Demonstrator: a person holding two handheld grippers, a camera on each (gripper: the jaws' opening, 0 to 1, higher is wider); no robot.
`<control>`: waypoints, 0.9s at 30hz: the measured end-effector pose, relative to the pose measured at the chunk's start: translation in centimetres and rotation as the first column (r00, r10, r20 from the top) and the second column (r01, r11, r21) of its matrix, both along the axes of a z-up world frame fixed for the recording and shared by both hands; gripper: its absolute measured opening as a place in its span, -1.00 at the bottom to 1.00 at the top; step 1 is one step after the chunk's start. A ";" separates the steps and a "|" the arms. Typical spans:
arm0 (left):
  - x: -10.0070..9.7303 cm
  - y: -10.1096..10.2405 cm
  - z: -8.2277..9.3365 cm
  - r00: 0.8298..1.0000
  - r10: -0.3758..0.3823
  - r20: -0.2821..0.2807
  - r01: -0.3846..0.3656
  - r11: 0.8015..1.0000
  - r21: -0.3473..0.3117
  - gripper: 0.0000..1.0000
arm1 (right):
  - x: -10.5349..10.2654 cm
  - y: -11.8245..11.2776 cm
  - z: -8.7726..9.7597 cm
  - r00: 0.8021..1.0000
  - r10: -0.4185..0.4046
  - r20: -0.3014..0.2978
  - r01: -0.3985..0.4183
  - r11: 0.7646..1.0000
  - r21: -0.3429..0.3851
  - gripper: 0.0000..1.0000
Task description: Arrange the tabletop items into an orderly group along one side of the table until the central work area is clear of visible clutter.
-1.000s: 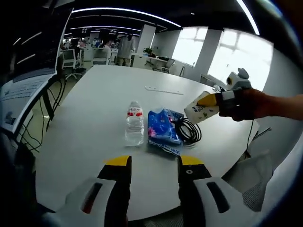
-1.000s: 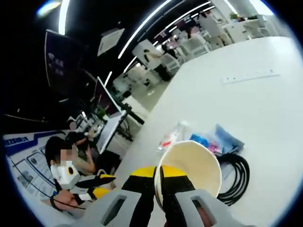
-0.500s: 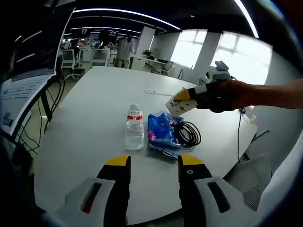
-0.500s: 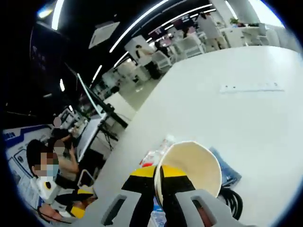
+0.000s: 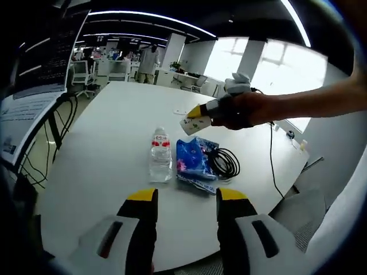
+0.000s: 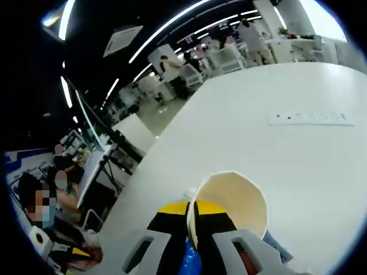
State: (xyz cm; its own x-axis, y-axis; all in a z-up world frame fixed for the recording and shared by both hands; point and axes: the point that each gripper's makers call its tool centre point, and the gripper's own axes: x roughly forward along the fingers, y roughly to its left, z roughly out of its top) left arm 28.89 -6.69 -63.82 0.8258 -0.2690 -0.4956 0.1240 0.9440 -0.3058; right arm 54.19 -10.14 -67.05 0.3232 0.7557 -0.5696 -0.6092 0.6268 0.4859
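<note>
My right gripper (image 5: 198, 110) has carried the paper cup (image 6: 230, 205) farther in over the table (image 5: 109, 149) since a second ago, from out past the table's right edge to above the blue packet (image 5: 194, 163). Its jaws are clenched on the cup's rim, the open mouth facing me. My left gripper (image 5: 186, 197) hangs with jaws parted and empty at the near edge. The water bottle (image 5: 161, 154), packet and coiled black cable (image 5: 225, 161) sit together just beyond them. The far half of the table lies bare but for a white strip (image 6: 309, 118).
</note>
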 end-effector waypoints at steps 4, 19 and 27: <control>0.0 -0.4 0.1 1.000 -0.006 0.002 0.006 1.000 -0.007 -0.23 | -0.4 0.6 -1.7 0.995 0.095 0.041 -0.090 0.989 -0.121 -1.00; -0.6 -0.5 0.4 1.000 0.013 0.009 -0.013 0.999 -0.047 -0.23 | -0.3 0.9 -5.6 0.877 0.460 0.140 -0.332 0.790 -0.516 -1.00; -0.5 0.3 0.5 1.000 0.025 0.011 -0.025 0.999 -0.047 -0.23 | 0.9 1.4 -5.5 0.881 0.450 0.146 -0.321 0.794 -0.516 -0.91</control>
